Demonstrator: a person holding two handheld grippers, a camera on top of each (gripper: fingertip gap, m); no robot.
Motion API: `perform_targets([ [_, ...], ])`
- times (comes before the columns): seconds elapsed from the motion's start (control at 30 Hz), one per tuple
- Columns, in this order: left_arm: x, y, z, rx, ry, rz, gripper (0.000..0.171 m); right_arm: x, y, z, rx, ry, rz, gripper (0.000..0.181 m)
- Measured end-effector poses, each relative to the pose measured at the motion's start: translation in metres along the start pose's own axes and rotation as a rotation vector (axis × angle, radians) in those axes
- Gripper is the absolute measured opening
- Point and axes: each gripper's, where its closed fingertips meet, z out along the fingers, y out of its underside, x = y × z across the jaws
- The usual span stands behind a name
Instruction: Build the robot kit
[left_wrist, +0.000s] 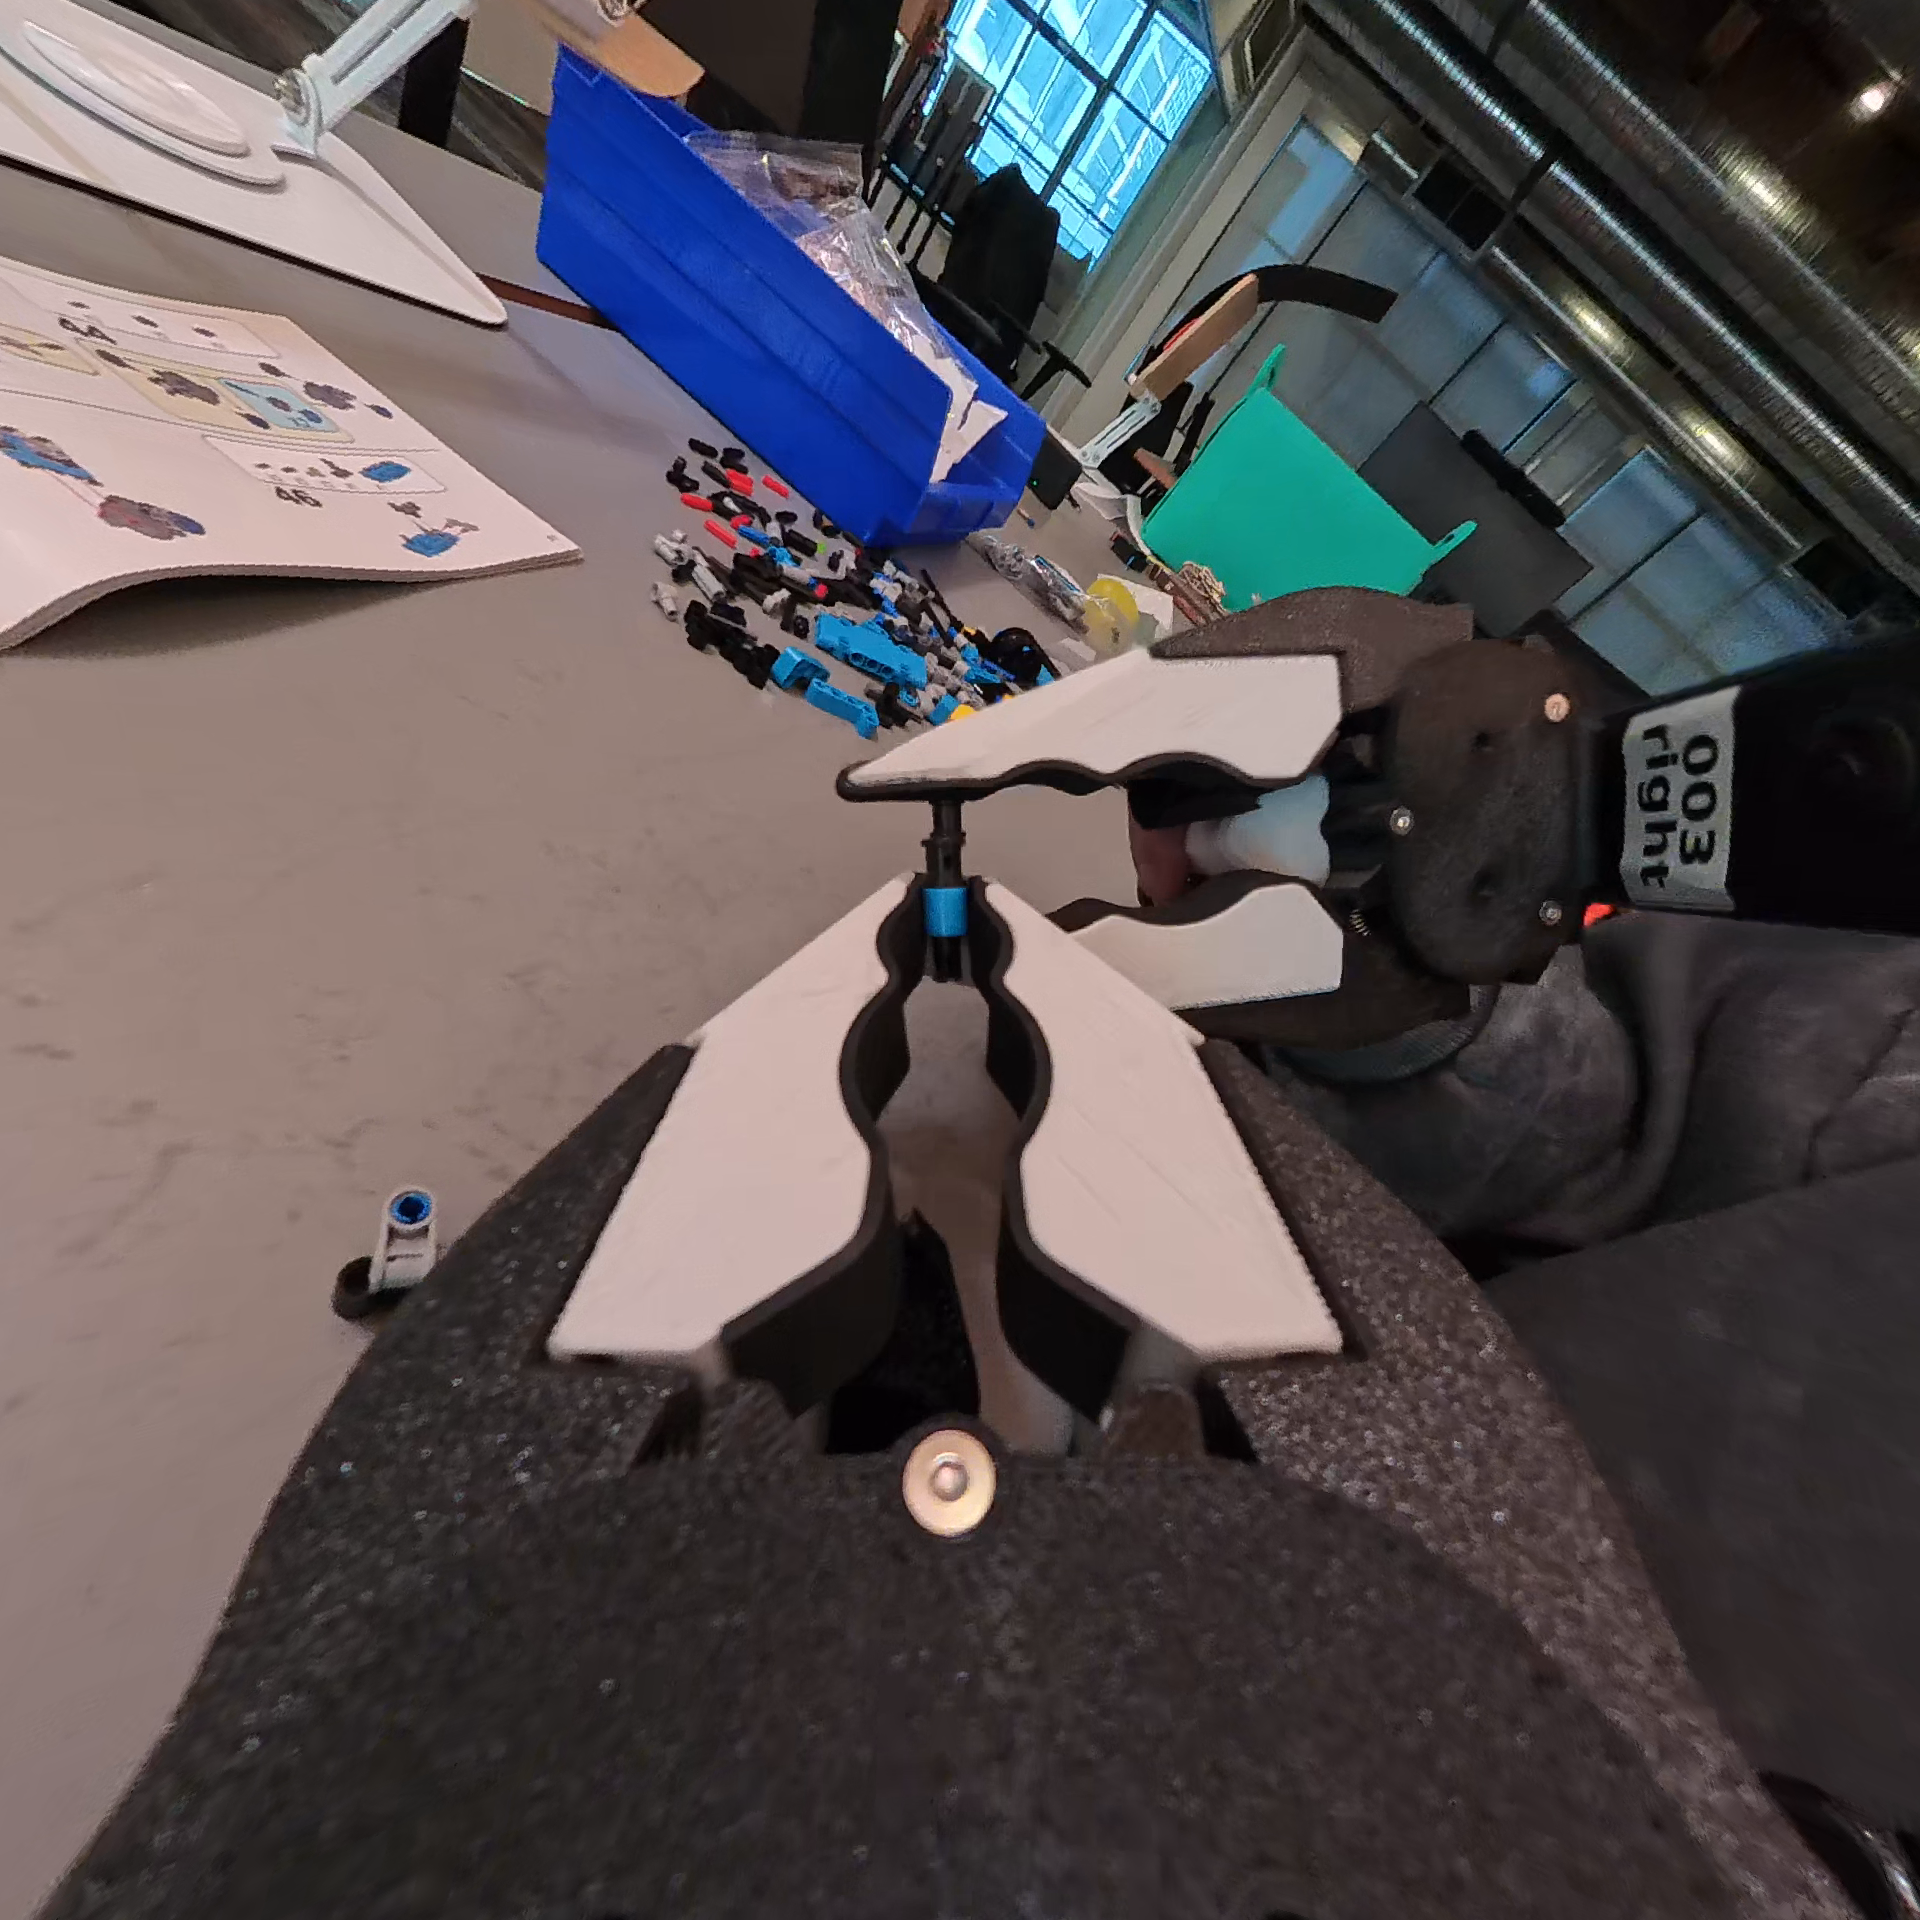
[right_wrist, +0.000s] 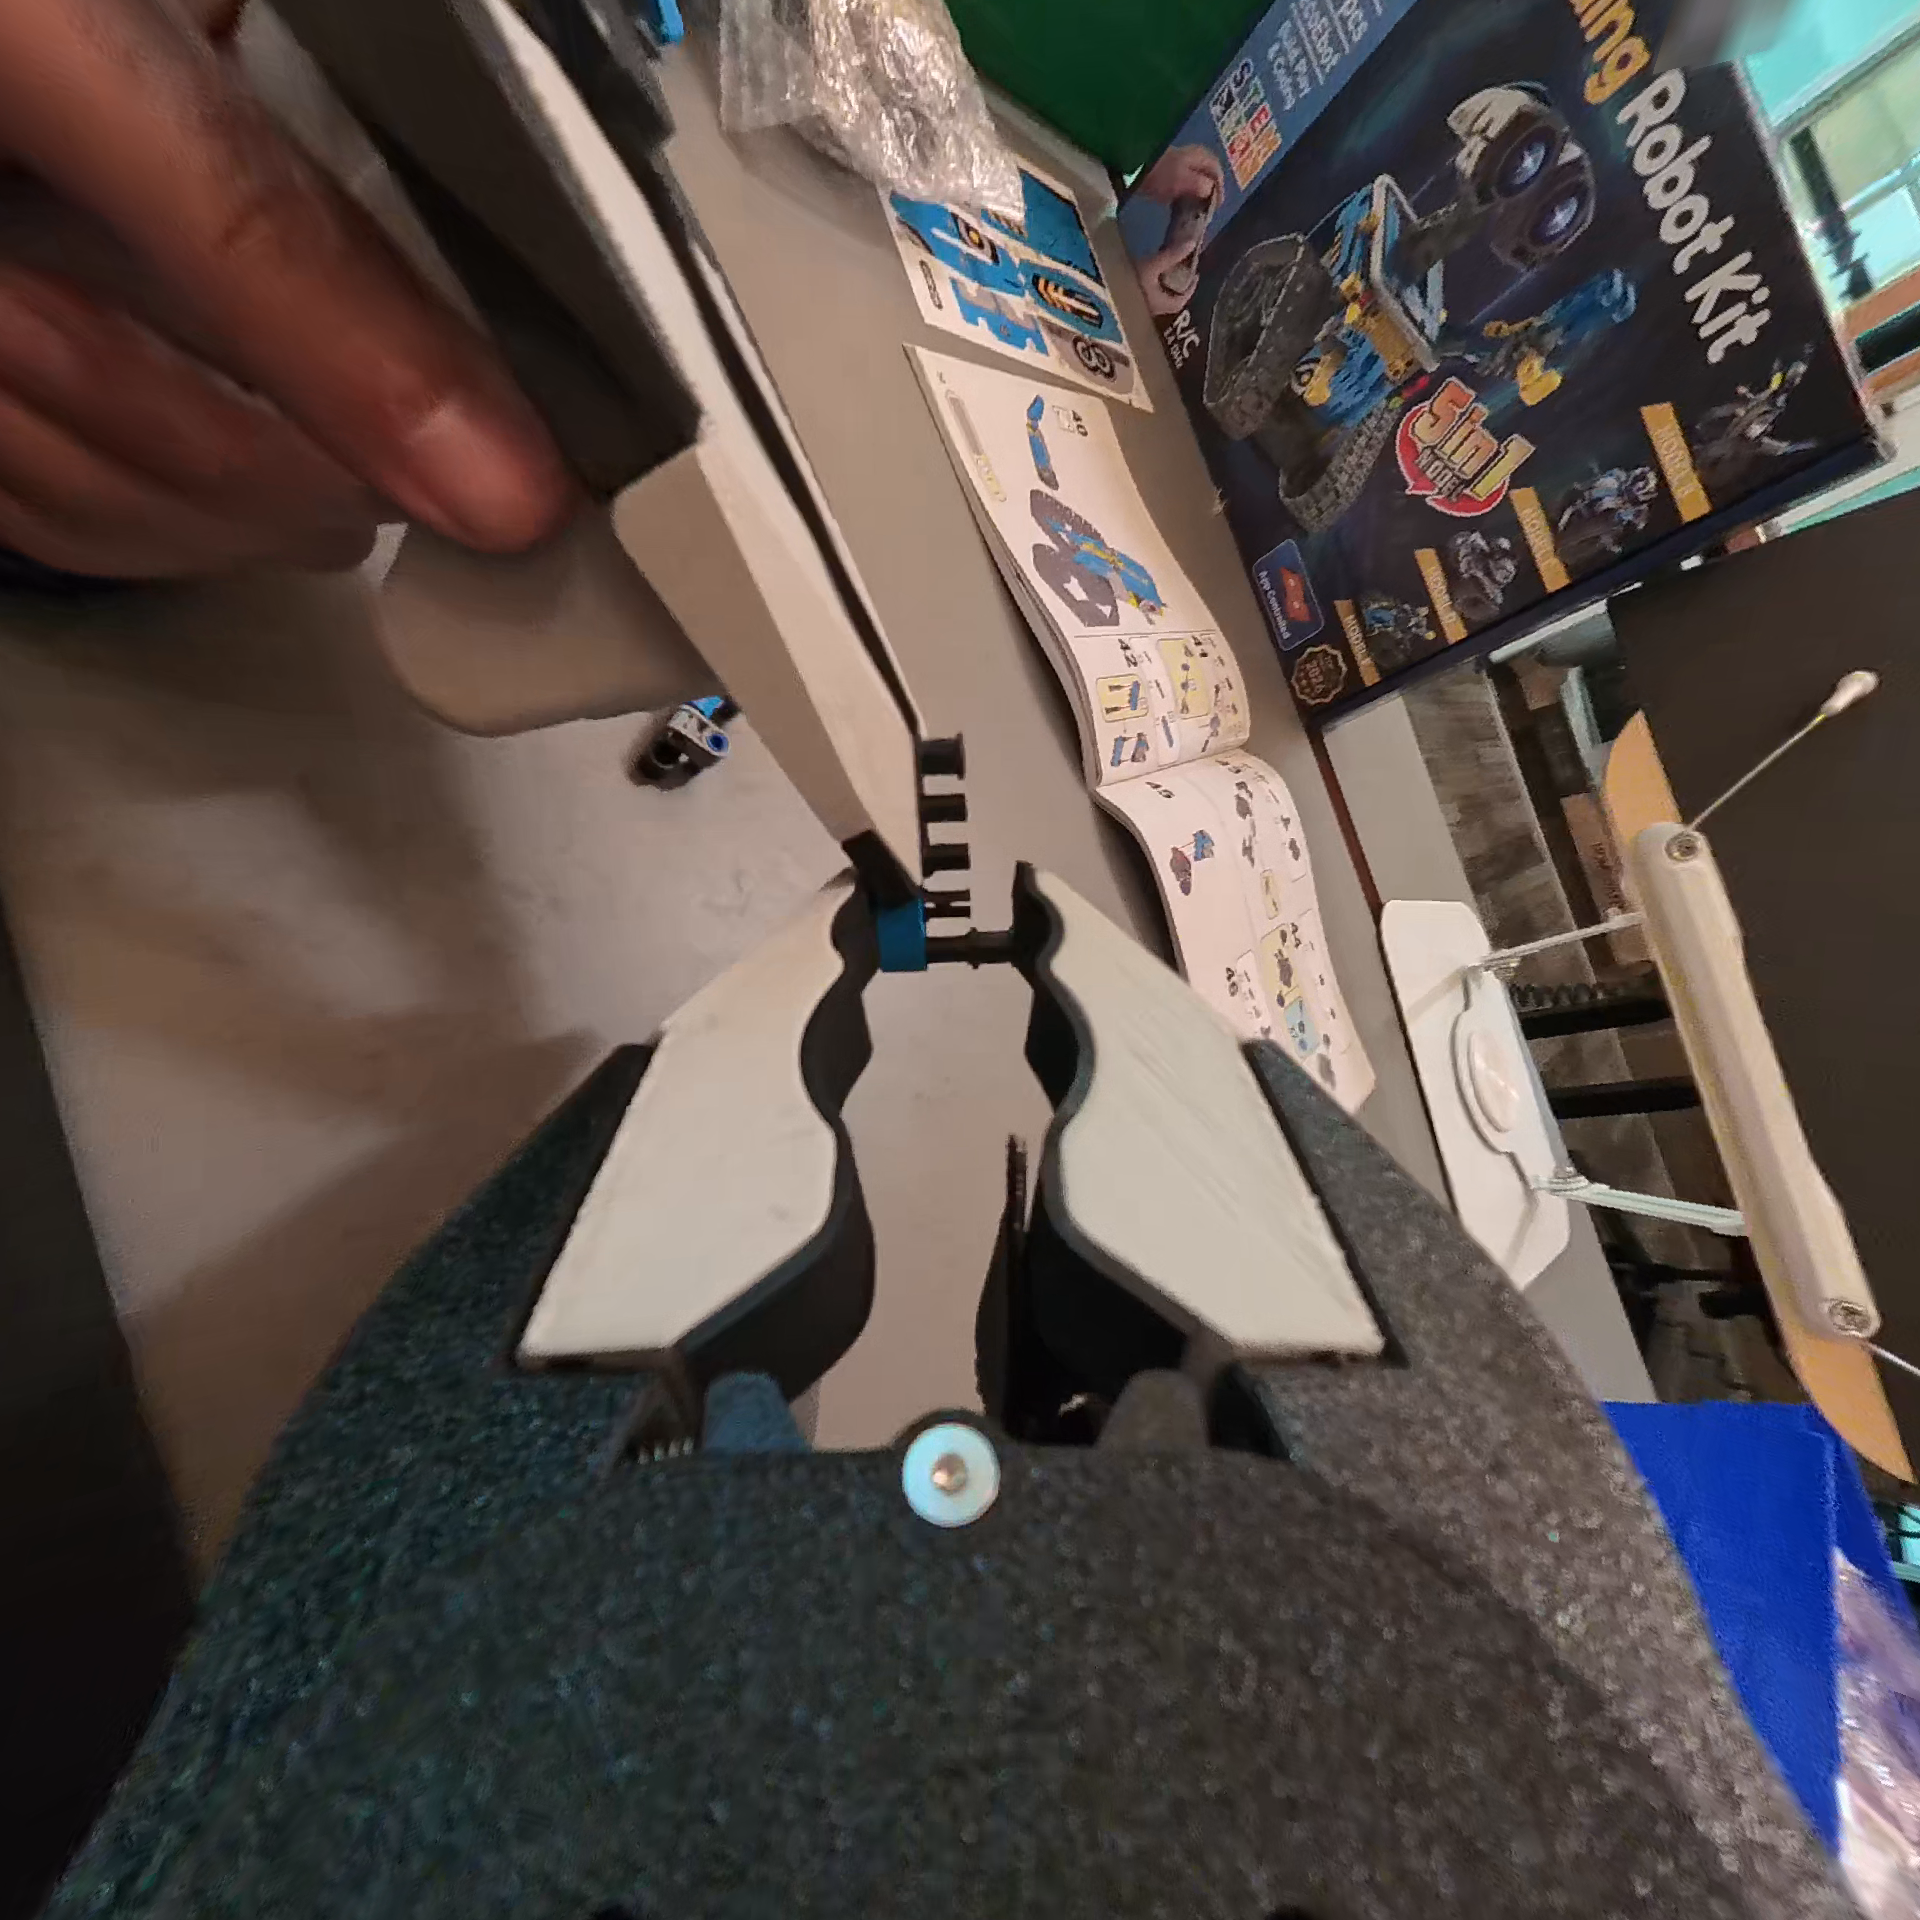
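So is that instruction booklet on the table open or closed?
Open. The booklet lies spread flat on the grey table, printed pages facing up with a fold across the middle.

- My left gripper (left_wrist: 943, 902): white fingers, black speckled body
- My right gripper (right_wrist: 940, 920): the same white on black
- Pin (left_wrist: 944, 902) between my fingers: black with a blue collar
- Table (left_wrist: 312, 831): plain grey
- Bin (left_wrist: 748, 312): bright blue
- Parts pile (left_wrist: 831, 623): black, blue, red, grey
- Booklet (right_wrist: 1174, 665): white pages, blue and yellow drawings
- Box (right_wrist: 1507, 343): dark blue, yellow accents
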Motion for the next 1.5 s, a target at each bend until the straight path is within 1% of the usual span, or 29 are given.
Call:
perform_targets([
  [0.07, -0.001, 0.002, 0.001, -0.012, 0.003, -0.006, 0.006, -0.001, 0.002, 0.000, -0.017, -0.002, -0.036, 0.025],
  [0.2, -0.001, 0.002, 0.001, -0.016, 0.005, -0.006, 0.006, -0.003, 0.004, 0.000, -0.039, -0.021, 0.003, 0.025],
  [0.43, 0.001, 0.004, 0.001, -0.026, 0.012, -0.009, 0.006, -0.005, 0.003, -0.002, -0.026, -0.005, -0.013, 0.024],
  [0.53, 0.000, 0.005, 0.002, -0.029, 0.022, -0.033, 0.006, -0.008, 0.005, -0.001, -0.027, -0.027, 0.004, 0.024],
  [0.57, 0.001, 0.004, 0.002, -0.022, 0.031, -0.041, 0.006, -0.008, 0.005, -0.001, -0.023, -0.034, 0.009, 0.022],
  [0.6, 0.001, 0.005, 0.001, -0.025, 0.034, -0.045, 0.006, -0.011, 0.003, -0.002, -0.011, -0.049, 0.019, 0.014],
  [0.7, 0.000, 0.005, 0.001, -0.027, 0.018, -0.029, 0.006, -0.012, 0.004, -0.001, -0.010, -0.055, 0.021, 0.015],
  [0.8, 0.000, 0.003, 0.001, -0.018, 0.017, -0.029, 0.006, -0.012, 0.003, -0.001, -0.006, -0.080, 0.055, 0.016],
  [0.9, -0.001, -0.001, -0.001, 0.008, 0.026, -0.048, 0.006, -0.010, -0.001, 0.001, 0.040, -0.074, 0.082, 0.017],
  [0.93, -0.003, -0.004, -0.003, 0.026, 0.025, -0.060, 0.006, -0.009, -0.005, -0.001, 0.074, -0.069, 0.083, 0.020],
  [0.97, -0.004, -0.007, -0.006, 0.047, 0.025, -0.070, 0.007, -0.009, -0.010, -0.005, 0.122, -0.077, 0.097, 0.031],
  [1.0, -0.004, -0.009, -0.007, 0.060, 0.036, -0.082, 0.006, -0.011, -0.015, -0.008, 0.174, -0.109, 0.130, 0.038],
  [1.07, -0.003, -0.008, -0.008, 0.054, 0.038, -0.073, 0.006, -0.013, -0.018, -0.015, 0.266, -0.207, 0.263, 0.038],
  [1.1, -0.002, -0.007, -0.007, 0.045, 0.029, -0.046, 0.006, -0.015, -0.018, -0.018, 0.305, -0.289, 0.345, 0.043],
  [1.13, 0.001, -0.005, -0.006, 0.032, 0.036, -0.015, 0.006, -0.016, -0.016, -0.020, 0.327, -0.368, 0.424, 0.048],
  [1.17, 0.006, -0.003, -0.004, 0.021, 0.048, 0.014, 0.006, -0.012, -0.011, -0.020, 0.332, -0.405, 0.490, 0.049],
  [1.27, 0.020, -0.001, -0.003, 0.012, 0.080, 0.100, 0.007, -0.006, -0.008, -0.029, 0.401, -0.553, 0.619, 0.035],
  [1.3, 0.024, -0.002, -0.003, 0.018, 0.095, 0.113, 0.006, -0.009, -0.012, -0.035, 0.426, -0.631, 0.647, 0.027],
  [1.33, 0.026, -0.002, -0.003, 0.019, 0.103, 0.119, 0.007, -0.013, -0.014, -0.040, 0.436, -0.699, 0.667, 0.016],
  [1.5, 0.038, -0.007, -0.008, 0.052, 0.175, 0.126, 0.007, -0.019, -0.021, -0.050, 0.475, -0.817, 0.726, 0.007],
])
